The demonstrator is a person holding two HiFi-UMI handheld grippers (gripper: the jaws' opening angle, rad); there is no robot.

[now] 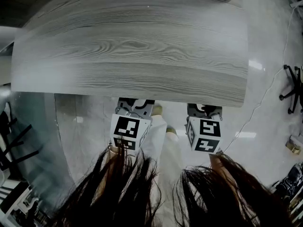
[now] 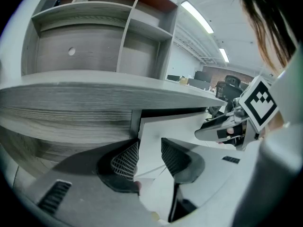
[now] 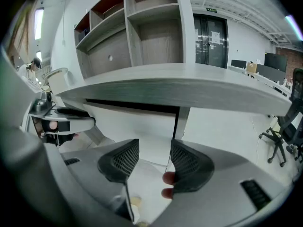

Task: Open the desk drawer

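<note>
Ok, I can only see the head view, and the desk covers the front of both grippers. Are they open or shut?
Observer: In its own view the left gripper is open, jaws apart, gripping nothing.
Operator: And the other one?
Observer: The right gripper is open and empty too.
Operator: What's under the desk?
Observer: A white panel sits below the desk top, under a dark gap; it may be the drawer front.

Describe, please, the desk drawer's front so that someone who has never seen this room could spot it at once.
Start at the broad grey wood-grain desktop; just under its front edge, below a thin dark gap, sits the drawer front. It is a plain white flat panel, unlike the grained top above and the open shelves behind.
</note>
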